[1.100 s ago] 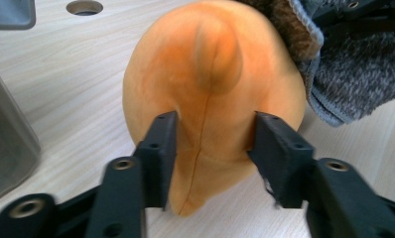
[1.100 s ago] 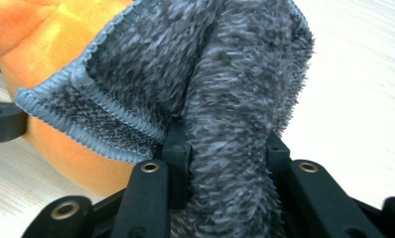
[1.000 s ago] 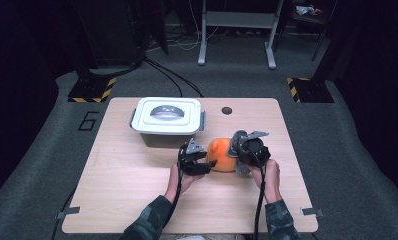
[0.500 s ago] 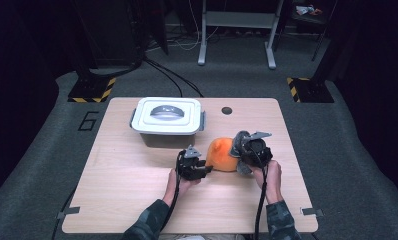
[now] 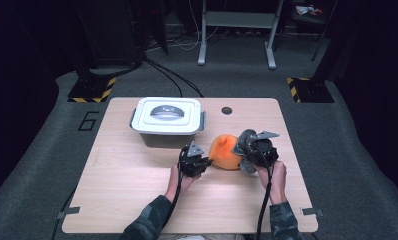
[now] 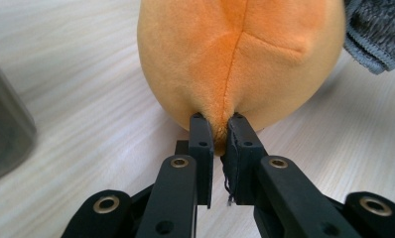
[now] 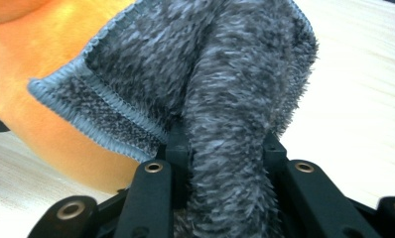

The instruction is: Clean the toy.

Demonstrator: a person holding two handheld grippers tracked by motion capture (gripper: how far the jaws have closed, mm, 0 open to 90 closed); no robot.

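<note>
On a light wooden table (image 5: 137, 200), seen from the high view: farthest left of the orange plush toy (image 5: 226, 151), and a little behind it, a white lidded storage box (image 5: 167, 120) with grey side latches, lid on, standing well apart from the toy. Just left of the toy, the left gripper (image 5: 203, 161), carried in a hand with a camouflage sleeve, jaws just closed and now pinched on a small fold of orange plush at the toy's near end; in the left gripper view, the two black jaws nearly together with the seam of the toy (image 6: 240, 59) squeezed between them, and a loose dark thread hanging by the right-hand jaw. At the centre, the toy itself, round and orange, resting on the tabletop in front of the box and between the two grippers. Draped against the toy's right side, a grey knitted sock (image 5: 243, 145) with a stitched hem. Just right of the toy, the right gripper (image 5: 251, 152), grey three-cornered plate on top, clamped on the sock; in the right gripper view, a thick fold of the fuzzy grey fabric (image 7: 225, 124) bunched between the jaws, the orange plush directly behind its hem. Behind the toy, toward the table's far edge, a small dark round hole (image 5: 227, 110).
</note>
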